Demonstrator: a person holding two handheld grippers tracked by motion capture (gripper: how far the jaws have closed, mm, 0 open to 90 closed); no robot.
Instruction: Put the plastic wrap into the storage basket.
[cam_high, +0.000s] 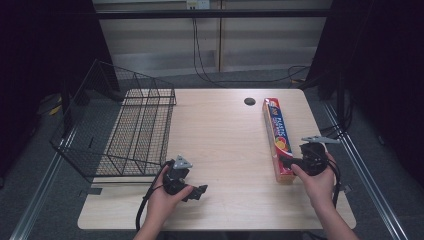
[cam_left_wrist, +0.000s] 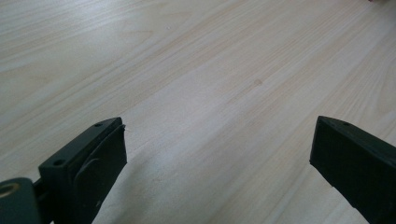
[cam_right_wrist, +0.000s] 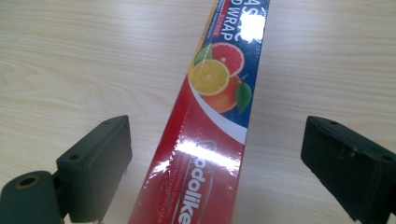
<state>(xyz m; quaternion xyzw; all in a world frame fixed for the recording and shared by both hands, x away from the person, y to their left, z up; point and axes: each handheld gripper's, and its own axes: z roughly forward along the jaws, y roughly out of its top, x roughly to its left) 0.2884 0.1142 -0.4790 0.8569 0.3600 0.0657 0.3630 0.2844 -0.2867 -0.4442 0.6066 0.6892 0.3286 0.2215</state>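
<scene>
Straddling the wrap box (cam_right_wrist: 215, 121) at right of frame, your right gripper (cam_right_wrist: 215, 163) has jaws apart, not yet clamped. Your left gripper (cam_left_wrist: 217, 163) gapes over bare table (cam_left_wrist: 196, 60), lower centre. Nothing sits in the basket (cam_high: 135, 132); judge the work barely begun.
</scene>
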